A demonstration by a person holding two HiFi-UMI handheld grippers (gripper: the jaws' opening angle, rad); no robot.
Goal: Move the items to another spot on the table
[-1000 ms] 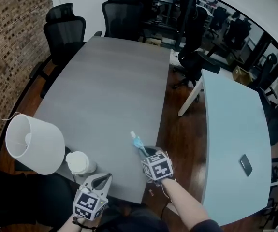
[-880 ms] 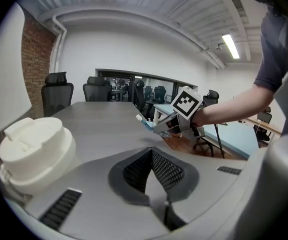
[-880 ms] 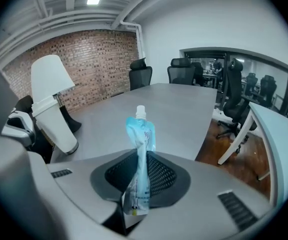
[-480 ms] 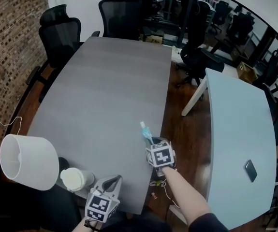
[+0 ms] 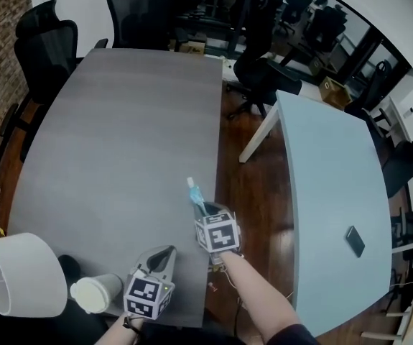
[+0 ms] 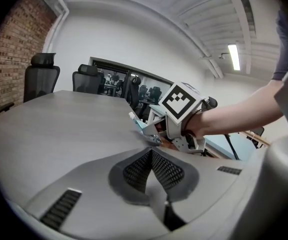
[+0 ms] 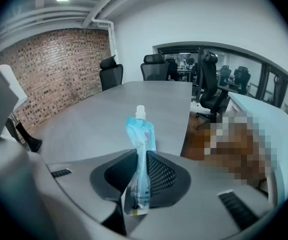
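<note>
Our right gripper has just been easing its jaws apart, yet its pads pinch the blue spouted pouch upright, low over the grey table near its right edge. We judge a set-down is beginning here. Our left gripper is clenched on nothing.

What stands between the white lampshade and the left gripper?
A white lidded paper cup, seen in the head view, stands between the lampshade and the left gripper, whose jaws are shut.
</note>
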